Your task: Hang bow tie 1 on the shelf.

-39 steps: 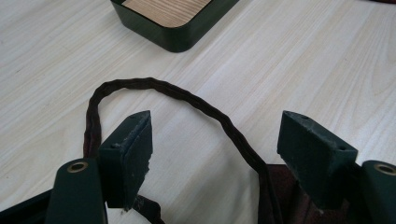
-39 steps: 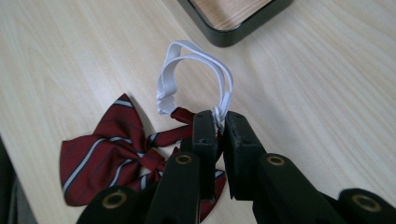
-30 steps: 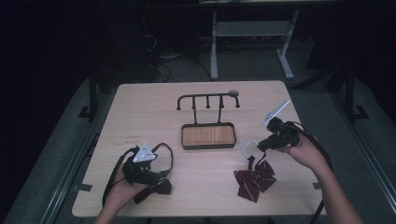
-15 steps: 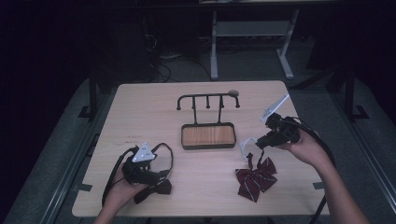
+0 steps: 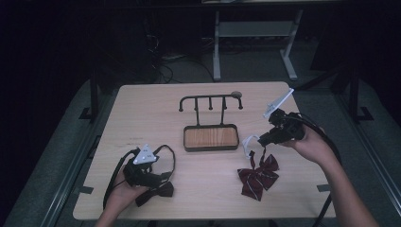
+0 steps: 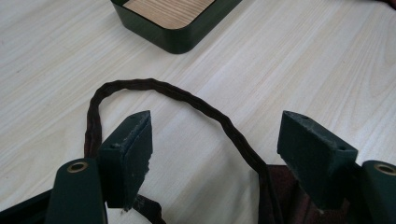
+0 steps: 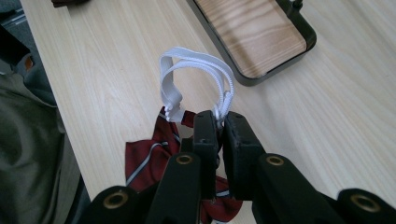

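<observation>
The bow tie (image 5: 257,176) is dark red with pale stripes, its strap (image 7: 196,77) white. The other bow tie (image 5: 156,193) looks plain dark brown. The surface (image 5: 151,113) is pale wood grain.

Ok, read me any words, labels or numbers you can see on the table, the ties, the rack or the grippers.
None can be read: no print shows on the striped tie, dark tie, rack or table.
Grey plate on the left gripper: dark marks, too small to read.
</observation>
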`<control>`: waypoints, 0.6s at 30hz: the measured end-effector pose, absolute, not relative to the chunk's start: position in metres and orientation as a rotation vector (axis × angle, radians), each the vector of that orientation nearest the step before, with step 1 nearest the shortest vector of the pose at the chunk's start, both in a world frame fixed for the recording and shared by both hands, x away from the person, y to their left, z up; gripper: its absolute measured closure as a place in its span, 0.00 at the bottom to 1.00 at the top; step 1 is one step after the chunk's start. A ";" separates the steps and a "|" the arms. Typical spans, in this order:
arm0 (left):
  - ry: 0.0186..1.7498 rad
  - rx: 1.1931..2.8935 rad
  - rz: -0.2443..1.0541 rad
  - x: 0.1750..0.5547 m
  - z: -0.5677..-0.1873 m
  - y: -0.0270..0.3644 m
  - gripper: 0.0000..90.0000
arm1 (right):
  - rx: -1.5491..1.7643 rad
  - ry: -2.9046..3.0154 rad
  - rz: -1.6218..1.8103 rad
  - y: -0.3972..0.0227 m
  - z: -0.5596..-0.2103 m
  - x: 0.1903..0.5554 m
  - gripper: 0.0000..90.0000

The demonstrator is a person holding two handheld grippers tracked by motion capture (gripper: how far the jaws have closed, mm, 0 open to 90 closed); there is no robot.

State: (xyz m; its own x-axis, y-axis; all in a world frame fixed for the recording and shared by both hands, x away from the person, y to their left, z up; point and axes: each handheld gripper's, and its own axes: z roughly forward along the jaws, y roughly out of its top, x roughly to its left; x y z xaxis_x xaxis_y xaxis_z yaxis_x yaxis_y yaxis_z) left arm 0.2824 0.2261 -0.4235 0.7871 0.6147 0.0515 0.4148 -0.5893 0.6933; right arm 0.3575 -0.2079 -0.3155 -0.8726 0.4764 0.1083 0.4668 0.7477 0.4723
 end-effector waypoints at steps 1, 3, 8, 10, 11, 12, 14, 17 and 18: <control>0.759 2.283 0.373 0.283 -0.424 0.226 0.30 | 0.784 2.915 0.784 -0.208 -0.314 0.357 0.93; 0.761 2.279 0.368 0.284 -0.425 0.226 0.30 | 0.783 2.911 0.786 -0.208 -0.311 0.357 0.93; 0.755 2.277 0.373 0.285 -0.424 0.227 0.30 | 0.777 2.900 0.781 -0.206 -0.304 0.358 0.93; 0.755 2.271 0.376 0.284 -0.423 0.227 0.30 | 0.771 2.900 0.775 -0.204 -0.302 0.358 0.93; 0.756 2.271 0.376 0.284 -0.423 0.227 0.30 | 0.766 2.900 0.773 -0.203 -0.301 0.358 0.93; 0.756 2.271 0.377 0.284 -0.423 0.227 0.30 | 0.761 2.902 0.773 -0.202 -0.299 0.358 0.93; 0.755 2.272 0.377 0.284 -0.423 0.228 0.30 | 0.753 2.901 0.776 -0.200 -0.297 0.358 0.93; 0.752 2.273 0.381 0.284 -0.422 0.227 0.30 | 0.739 2.902 0.774 -0.196 -0.294 0.359 0.93; 0.752 2.271 0.381 0.284 -0.422 0.227 0.30 | 0.738 2.902 0.772 -0.195 -0.293 0.360 0.93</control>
State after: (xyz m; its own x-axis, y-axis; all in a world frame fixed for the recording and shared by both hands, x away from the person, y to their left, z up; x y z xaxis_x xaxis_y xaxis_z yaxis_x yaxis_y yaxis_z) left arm 0.2836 0.2266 -0.4216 0.7880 0.6134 0.0538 0.4061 -0.5833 0.7035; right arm 0.3598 -0.1951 -0.2932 -0.8849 0.4600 0.0733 0.4356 0.7614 0.4802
